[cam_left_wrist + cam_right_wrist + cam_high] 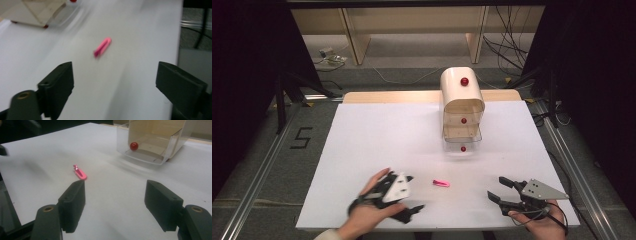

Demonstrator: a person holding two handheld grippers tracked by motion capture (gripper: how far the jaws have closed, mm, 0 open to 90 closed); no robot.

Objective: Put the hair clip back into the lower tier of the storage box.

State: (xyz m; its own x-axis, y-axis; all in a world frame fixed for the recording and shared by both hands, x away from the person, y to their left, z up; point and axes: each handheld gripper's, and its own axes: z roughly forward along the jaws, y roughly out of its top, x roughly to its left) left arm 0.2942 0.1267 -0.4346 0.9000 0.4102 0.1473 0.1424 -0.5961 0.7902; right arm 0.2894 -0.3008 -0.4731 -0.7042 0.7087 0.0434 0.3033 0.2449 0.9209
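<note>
The left gripper (412, 192) sits at the lower left-centre of the high view, jaws wide apart w/ nothing between them. In the left gripper view the two black jaws stand far from each other at the bottom corners, and the small pink plastic clip (102, 47) lies ahead of them, centre of frame, flat on the white table sheet (140, 30).

The right gripper (501, 190) is at the lower right of the high view, jaws also wide and empty. In the right gripper view the clip (80, 173) lies left of centre, just beyond the left jaw tip, not touching it.

In the high view the clip (441, 183) lies between both grippers, nearer the left one, apart from both.

Containers: a cream-topped small drawer cabinet w/ clear plastic drawers and red ball knobs (462, 107) stands upper centre. Its lowest clear drawer (150, 143) is pulled out; whether it holds anything I cannot tell. Its red knob (134, 145) shows at the front.

Nothing lies between clip and grippers.
</note>
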